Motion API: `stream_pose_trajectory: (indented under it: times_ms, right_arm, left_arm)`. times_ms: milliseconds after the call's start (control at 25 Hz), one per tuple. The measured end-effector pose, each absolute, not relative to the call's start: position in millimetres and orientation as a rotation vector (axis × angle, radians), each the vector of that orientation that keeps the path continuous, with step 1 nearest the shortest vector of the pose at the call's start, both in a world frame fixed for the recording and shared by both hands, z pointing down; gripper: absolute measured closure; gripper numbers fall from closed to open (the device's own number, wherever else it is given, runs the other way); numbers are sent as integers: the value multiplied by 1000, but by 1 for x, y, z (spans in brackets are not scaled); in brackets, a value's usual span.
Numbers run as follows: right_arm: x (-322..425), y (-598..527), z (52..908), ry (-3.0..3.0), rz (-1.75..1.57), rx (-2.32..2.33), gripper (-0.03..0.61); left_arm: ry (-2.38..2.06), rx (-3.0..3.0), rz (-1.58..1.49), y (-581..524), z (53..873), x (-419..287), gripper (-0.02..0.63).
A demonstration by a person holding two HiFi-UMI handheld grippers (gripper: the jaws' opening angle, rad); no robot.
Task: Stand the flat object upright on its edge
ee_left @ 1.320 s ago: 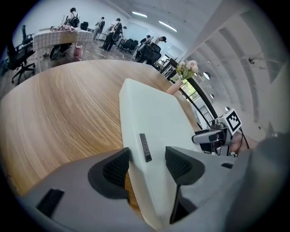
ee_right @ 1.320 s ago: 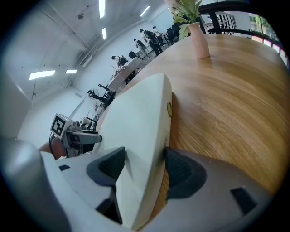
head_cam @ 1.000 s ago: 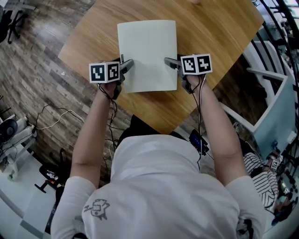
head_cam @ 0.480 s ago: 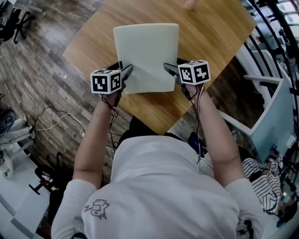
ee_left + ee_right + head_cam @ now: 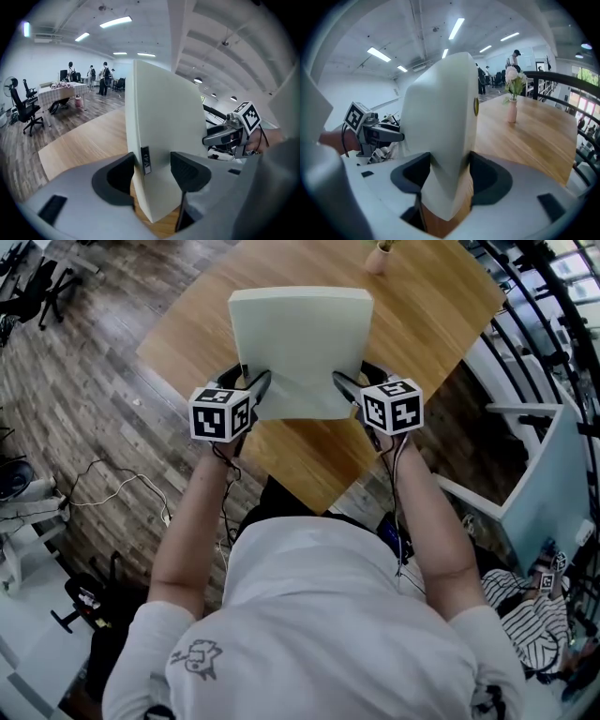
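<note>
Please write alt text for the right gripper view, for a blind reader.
The right gripper clamps one side of a pale flat panel between its dark jaws, above a wooden table. At the left, the left gripper holds the panel's other side; a vase of flowers stands on the table behind.

Head camera steeply down over table (image 5: 441,315); gripper cameras close, inward, apparently toward one shared panel (image 5: 300,348).

left gripper (image 5: 253,385) clamped on panel (image 5: 300,343) | right gripper (image 5: 349,382) clamped on panel | arms extended
</note>
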State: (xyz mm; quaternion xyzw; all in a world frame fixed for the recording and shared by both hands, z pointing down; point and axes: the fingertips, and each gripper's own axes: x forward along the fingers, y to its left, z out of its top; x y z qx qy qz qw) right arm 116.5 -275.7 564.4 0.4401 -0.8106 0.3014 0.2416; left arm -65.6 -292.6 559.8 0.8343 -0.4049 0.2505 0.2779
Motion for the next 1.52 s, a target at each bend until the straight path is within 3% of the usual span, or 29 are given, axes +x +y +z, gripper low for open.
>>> stream_pose_trajectory:
  times_ms: [400,800,1520]
  right_arm:
    - [113,-275,516,-2336,417,1340,310]
    - [111,-269,514,-2351,210,1448,308]
    - [113,-273,569,-2297,207,1439,305]
  left_arm:
    - [-1213,2398,530,-290,526,-67,367]
    - [-1308,2521,506,-286,523,-68,367]
    - [-1330,2517,543,-286,564,-67,367]
